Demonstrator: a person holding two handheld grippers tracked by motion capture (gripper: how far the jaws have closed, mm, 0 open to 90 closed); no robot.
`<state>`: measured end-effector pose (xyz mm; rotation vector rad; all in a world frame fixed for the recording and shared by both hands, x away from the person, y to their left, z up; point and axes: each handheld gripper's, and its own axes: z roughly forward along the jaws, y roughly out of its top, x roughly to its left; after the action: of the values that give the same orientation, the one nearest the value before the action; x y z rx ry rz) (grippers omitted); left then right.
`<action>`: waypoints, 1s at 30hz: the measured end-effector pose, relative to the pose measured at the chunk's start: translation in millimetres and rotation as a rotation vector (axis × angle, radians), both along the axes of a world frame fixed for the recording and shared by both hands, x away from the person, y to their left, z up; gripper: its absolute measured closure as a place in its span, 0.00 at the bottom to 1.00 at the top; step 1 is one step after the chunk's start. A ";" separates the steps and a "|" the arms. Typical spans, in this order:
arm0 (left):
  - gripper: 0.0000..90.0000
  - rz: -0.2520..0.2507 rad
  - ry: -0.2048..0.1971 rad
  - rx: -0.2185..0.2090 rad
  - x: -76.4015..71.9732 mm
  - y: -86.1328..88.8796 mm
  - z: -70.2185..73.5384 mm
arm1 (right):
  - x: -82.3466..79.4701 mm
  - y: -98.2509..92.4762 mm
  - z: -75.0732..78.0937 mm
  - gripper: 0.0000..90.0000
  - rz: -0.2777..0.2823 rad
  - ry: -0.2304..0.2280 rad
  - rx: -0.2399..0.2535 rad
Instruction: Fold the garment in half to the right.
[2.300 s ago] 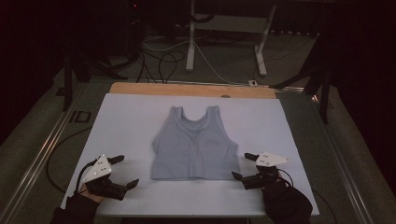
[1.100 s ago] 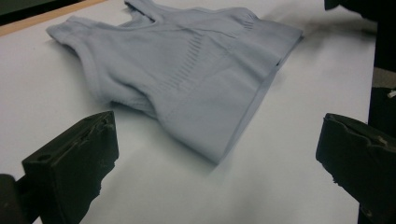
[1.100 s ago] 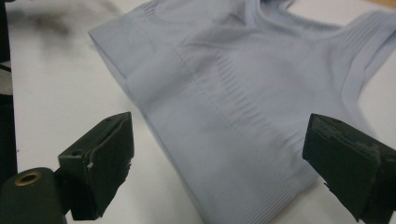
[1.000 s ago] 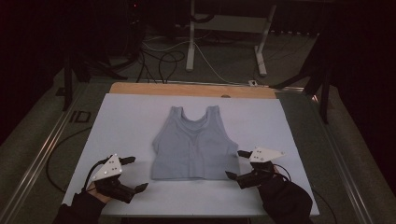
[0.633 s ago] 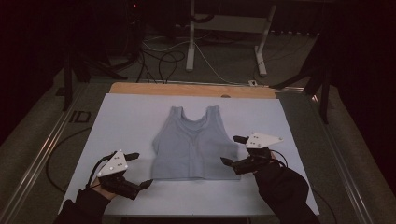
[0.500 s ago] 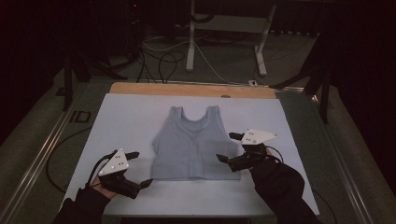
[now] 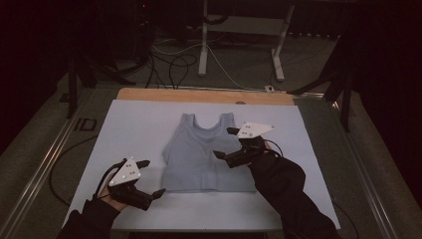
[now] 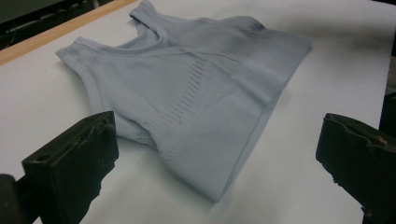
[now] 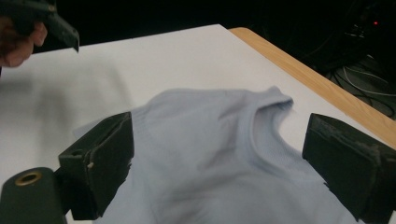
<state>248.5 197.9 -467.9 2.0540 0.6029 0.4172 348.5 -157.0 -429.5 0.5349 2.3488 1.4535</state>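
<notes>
Grey top (image 7: 206, 154) partly hidden beneath wide right claw (image 7: 225, 143); left claw (image 7: 149, 178) wide.

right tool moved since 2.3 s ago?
Yes. The right tool has moved from the table beside the top's lower right corner, away from the person and leftward, over the top, jaws open.

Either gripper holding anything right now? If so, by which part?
Nothing held. Left gripper is open beside the tank top, off its lower left corner. Right gripper is open over the top's right side, not closed on fabric.
</notes>
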 end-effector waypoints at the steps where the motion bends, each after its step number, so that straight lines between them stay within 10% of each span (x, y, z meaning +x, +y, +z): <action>1: 0.01 0.001 -0.001 0.001 0.1 -1.2 0.2 | 2.3 3.6 0.0 0.10 0.007 0.001 0.004; 30: 0.01 0.119 -0.031 0.035 7.2 -33.0 -8.2 | 62.6 88.6 -3.6 0.10 0.021 0.016 0.000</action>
<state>255.7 164.9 -476.1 2.0477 0.7052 0.5317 411.1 -68.4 -433.2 0.5255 2.3741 1.4630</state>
